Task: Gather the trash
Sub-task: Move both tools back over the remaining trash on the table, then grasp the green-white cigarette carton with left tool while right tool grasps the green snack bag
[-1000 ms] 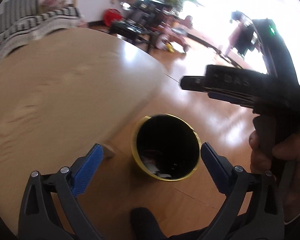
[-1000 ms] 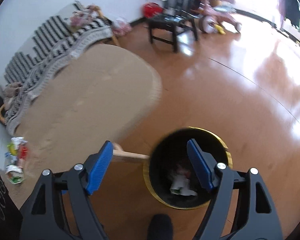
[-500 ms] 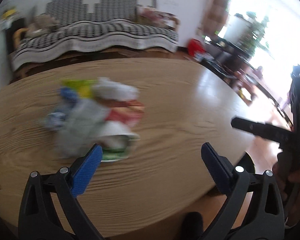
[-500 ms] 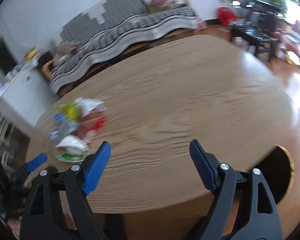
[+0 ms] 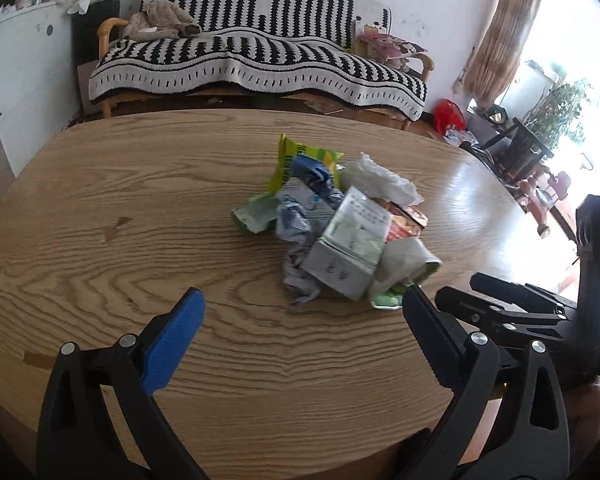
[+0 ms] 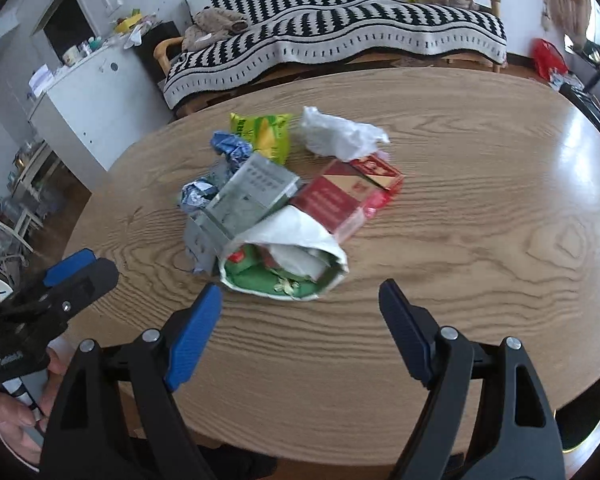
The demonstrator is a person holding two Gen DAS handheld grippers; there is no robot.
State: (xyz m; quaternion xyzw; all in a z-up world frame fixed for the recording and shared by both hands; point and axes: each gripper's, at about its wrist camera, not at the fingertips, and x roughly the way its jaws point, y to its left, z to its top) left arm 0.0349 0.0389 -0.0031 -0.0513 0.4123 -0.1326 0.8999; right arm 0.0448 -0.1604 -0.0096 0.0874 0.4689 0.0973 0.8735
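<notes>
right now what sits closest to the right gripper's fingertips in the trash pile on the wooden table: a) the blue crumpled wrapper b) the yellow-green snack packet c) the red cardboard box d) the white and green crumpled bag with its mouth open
d: in the right wrist view the white and green crumpled bag lies at the near edge of the pile, just ahead of the open right gripper, with the other three behind it.

Right gripper (image 6: 300, 312) above oval wooden table (image 6: 480, 220), jaws spread wide, empty. Trash pile (image 6: 284, 208) just ahead, left of centre: white-green bag (image 6: 288, 260) nearest, grey carton (image 6: 244, 200), red boxes (image 6: 352, 188), yellow packet (image 6: 264, 132), white tissue (image 6: 336, 136) farther. Left gripper (image 6: 66, 276) at left edge. Striped sofa (image 6: 340, 36) beyond table.
</notes>
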